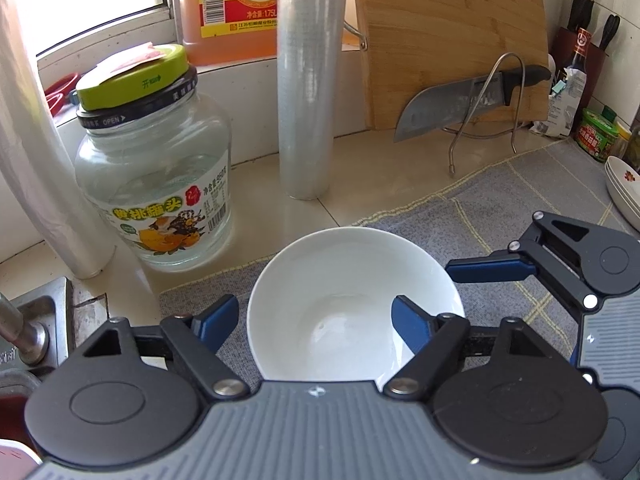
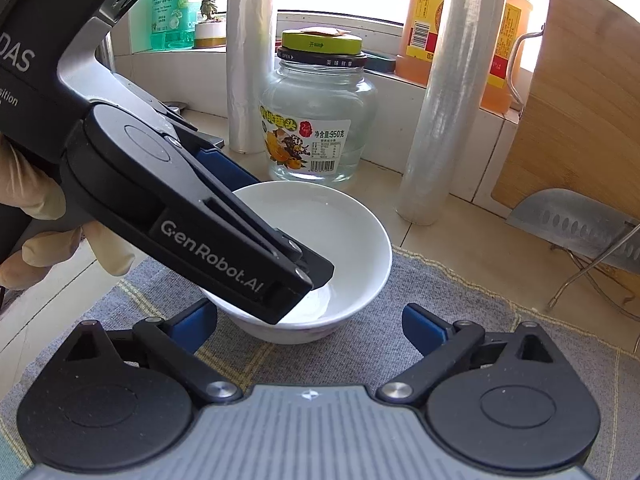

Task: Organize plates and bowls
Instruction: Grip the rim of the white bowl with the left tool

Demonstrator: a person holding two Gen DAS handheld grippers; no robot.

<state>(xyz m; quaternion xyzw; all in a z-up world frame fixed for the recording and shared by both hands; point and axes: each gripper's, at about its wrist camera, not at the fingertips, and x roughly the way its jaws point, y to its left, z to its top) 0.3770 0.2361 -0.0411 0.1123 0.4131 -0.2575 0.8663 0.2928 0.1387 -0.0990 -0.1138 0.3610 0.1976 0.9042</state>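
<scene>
- Left wrist view: a sunlit kitchen bench under a window, partly covered by a grey woven cloth [image 1: 500,200]. The round white ceramic bowl [image 1: 344,304] sits on the cloth directly ahead of the left hand-held gripper [image 1: 316,316], which straddles its left wall, one finger outside, one inside. The jaws stand partly apart; the pads do not appear to press yet. A stack of white plates [image 1: 624,196] lies far right.
- Right wrist view: the same bowl [image 2: 352,240] lies just ahead of the right hand-held gripper [image 2: 310,324], slightly left of centre, its near wall between the widely parted fingers, untouched. The left hand-held gripper is nearer, already astride the rim.
</scene>
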